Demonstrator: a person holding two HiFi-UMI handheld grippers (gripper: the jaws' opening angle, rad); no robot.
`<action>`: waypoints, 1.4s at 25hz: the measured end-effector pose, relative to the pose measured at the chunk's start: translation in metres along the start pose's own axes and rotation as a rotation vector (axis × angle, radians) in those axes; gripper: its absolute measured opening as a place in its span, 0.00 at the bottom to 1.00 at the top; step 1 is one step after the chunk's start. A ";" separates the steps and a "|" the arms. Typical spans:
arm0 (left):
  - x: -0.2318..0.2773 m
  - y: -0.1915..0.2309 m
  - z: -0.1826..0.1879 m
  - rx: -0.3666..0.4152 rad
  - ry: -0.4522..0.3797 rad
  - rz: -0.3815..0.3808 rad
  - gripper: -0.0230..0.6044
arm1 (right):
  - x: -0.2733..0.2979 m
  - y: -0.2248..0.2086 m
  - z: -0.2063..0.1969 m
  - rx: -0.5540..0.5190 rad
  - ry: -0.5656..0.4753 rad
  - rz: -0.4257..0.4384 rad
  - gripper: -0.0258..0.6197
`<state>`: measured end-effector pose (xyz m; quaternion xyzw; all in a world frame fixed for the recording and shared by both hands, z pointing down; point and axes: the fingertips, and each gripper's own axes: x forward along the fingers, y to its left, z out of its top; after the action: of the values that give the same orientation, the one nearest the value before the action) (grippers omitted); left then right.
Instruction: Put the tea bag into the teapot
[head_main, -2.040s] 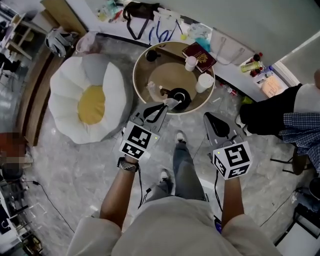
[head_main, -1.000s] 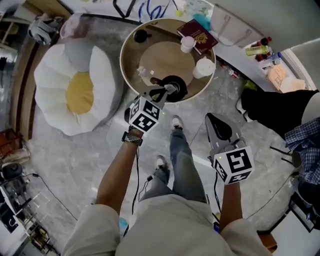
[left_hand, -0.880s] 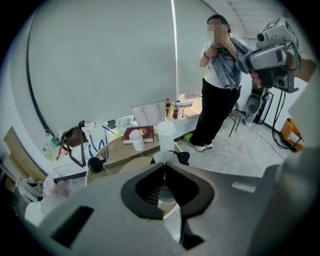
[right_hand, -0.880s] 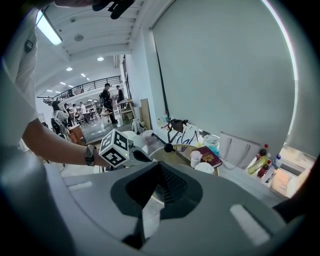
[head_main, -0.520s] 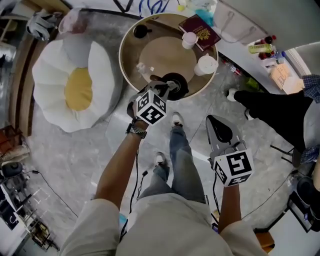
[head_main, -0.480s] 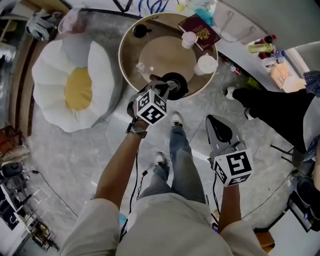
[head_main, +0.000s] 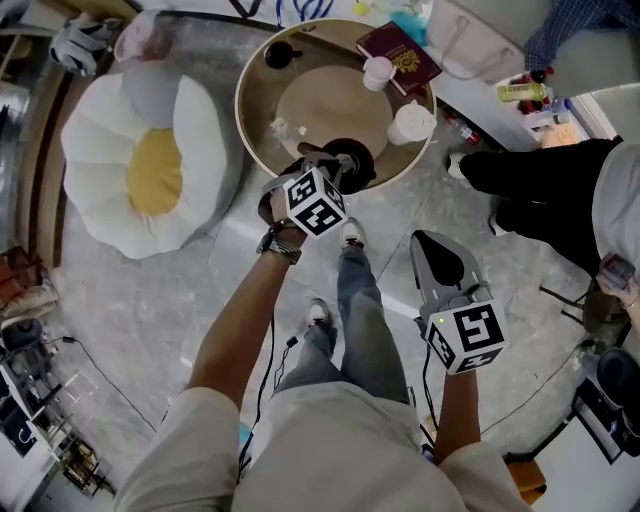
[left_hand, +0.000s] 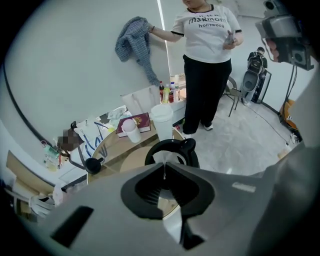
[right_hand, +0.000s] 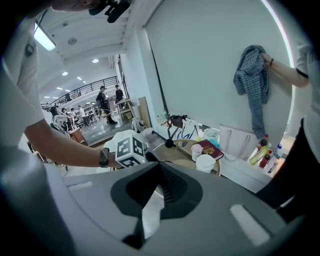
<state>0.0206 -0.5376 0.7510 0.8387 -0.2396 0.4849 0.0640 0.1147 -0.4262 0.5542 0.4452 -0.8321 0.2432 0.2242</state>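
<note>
A black teapot (head_main: 352, 158) stands open on the near side of the round wooden table (head_main: 250, 120). My left gripper (head_main: 336, 172) hangs right over its mouth. In the left gripper view the teapot (left_hand: 187, 150) lies just beyond the jaw tips (left_hand: 164, 169), which pinch a thin white tea bag (left_hand: 162, 159) over the opening. The jaws are opening, with the bag still between them. My right gripper (head_main: 428, 242) is held low over the floor to the right, shut and empty; in its own view (right_hand: 159, 167) the left gripper's marker cube (right_hand: 129, 150) shows ahead.
On the table stand a large paper cup (head_main: 412, 122), a small cup (head_main: 378, 72), a red book (head_main: 400, 52) and a black lid (head_main: 280, 55). A fried-egg cushion (head_main: 150, 165) lies left of it. A person in black trousers (head_main: 540, 190) stands at the right.
My left gripper has moved forward from the table's near edge to over the teapot's mouth. The right gripper has hardly moved. The person at the right has shifted.
</note>
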 end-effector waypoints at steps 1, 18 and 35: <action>0.001 0.000 -0.001 0.001 0.007 0.003 0.06 | 0.000 0.000 -0.001 0.001 0.001 0.000 0.05; 0.004 -0.006 -0.001 -0.002 0.037 -0.003 0.22 | -0.006 -0.004 -0.013 0.007 0.023 -0.006 0.05; 0.003 0.001 0.003 0.019 0.038 0.041 0.17 | -0.011 -0.006 -0.023 0.024 0.040 -0.014 0.05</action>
<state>0.0240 -0.5407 0.7522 0.8247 -0.2508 0.5043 0.0508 0.1286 -0.4083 0.5671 0.4486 -0.8214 0.2603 0.2373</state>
